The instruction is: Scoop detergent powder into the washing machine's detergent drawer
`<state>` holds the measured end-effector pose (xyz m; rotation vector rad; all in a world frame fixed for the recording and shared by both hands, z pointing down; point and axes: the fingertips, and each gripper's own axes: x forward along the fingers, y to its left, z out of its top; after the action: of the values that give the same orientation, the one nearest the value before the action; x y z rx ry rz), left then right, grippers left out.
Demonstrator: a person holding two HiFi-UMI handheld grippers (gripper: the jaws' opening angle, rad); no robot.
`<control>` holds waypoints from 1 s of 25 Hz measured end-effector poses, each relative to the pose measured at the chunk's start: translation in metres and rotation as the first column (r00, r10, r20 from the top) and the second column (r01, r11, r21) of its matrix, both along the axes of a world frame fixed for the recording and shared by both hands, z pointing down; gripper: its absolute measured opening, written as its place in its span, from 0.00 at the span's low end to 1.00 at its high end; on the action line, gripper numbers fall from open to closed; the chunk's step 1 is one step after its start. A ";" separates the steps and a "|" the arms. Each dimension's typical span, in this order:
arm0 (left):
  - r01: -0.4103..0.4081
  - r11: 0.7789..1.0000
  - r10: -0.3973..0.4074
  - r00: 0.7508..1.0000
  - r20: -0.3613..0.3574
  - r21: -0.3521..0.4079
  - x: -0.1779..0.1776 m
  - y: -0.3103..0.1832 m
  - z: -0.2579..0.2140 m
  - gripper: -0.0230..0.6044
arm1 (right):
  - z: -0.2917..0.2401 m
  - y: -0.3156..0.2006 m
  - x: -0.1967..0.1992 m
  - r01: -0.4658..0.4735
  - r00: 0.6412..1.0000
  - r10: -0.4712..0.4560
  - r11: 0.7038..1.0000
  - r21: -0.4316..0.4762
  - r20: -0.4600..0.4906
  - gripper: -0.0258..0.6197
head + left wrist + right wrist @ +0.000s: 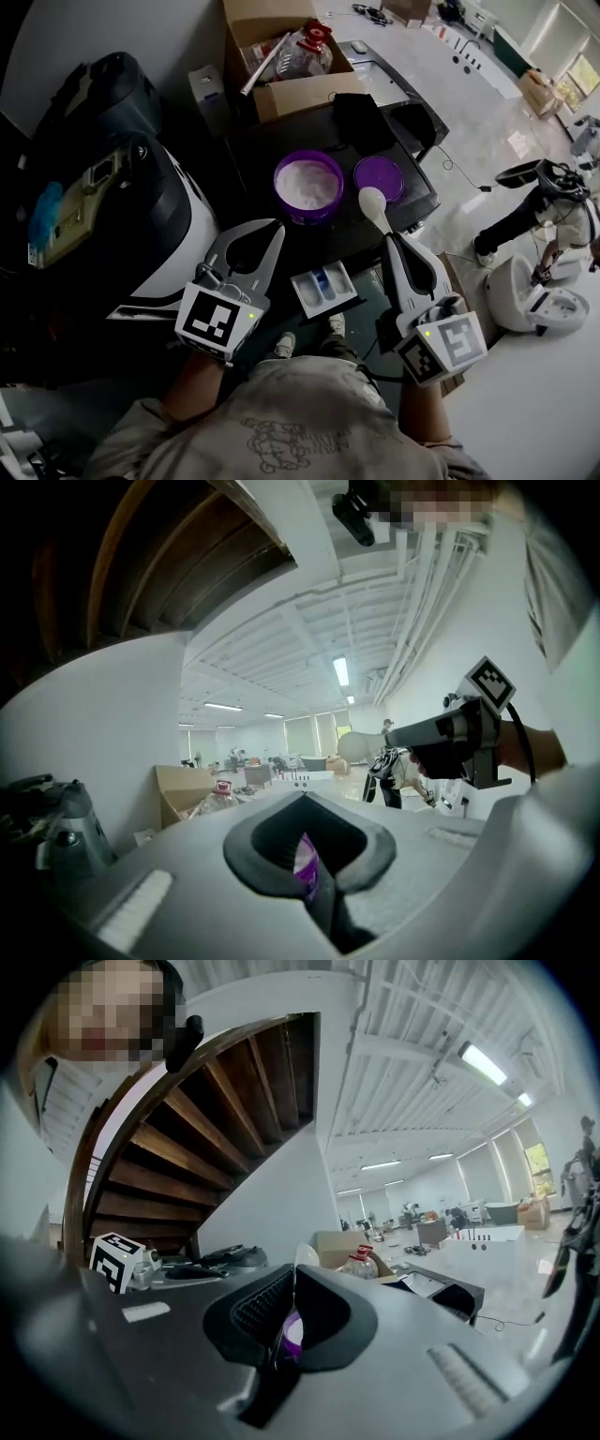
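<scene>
**A:** What's closest to the camera?

**B:** Both sets of tongs, held out over the front of the dark washing machine (349, 240). The left gripper (270, 232) has its tongs clenched tip to tip with nothing between them. Its own view shows only a sliver of purple through the gap.

**A:** And the other one?

**B:** The right gripper (390, 240) has its tongs clamped on the handle of a white scoop (372, 201). The bowl of the scoop sticks out past the tips. Whether there is powder in it, I cannot tell.

**A:** Where's the detergent drawer?

**B:** The detergent drawer (302, 292) is white with blue parts inside. It is pulled out of the machine's front, and in the head view it sits between the two grippers, below their tips.

**A:** Further out?

**B:** On the machine's top stands an open purple tub (281, 195), with white detergent powder (307, 184) in it. Its purple lid (379, 177) lies flat just beside it on the right. The scoop's bowl is near the lid's closer edge, to the right of the tub and not over the drawer.

**A:** Behind that?

**B:** Behind it is an open cardboard box (302, 95) with a clear bottle (310, 49) with a red cap inside. A person (536, 217) bends down on the pale floor far off to the right.
</scene>
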<state>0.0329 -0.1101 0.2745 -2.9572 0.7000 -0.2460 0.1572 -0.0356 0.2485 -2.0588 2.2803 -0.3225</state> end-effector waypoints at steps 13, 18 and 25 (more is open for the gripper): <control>0.231 0.973 -0.232 0.973 0.015 0.021 0.047 -0.032 -0.007 0.04 | 0.012 -0.067 0.056 0.271 0.962 -0.271 0.962 -0.012 0.029 0.09; 0.322 0.947 -0.322 0.946 0.026 0.013 0.049 -0.030 0.000 0.04 | 0.013 -0.079 0.062 0.350 0.936 -0.350 0.937 0.004 0.046 0.09; 0.406 0.914 -0.407 0.913 0.027 0.009 0.045 -0.022 0.005 0.04 | 0.021 -0.086 0.064 0.427 0.904 -0.426 0.904 -0.003 0.043 0.09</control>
<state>0.0782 -0.1324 0.2791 -2.7650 1.3079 -0.3134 0.2211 -0.1213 0.2694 -1.5150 2.6913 -0.3922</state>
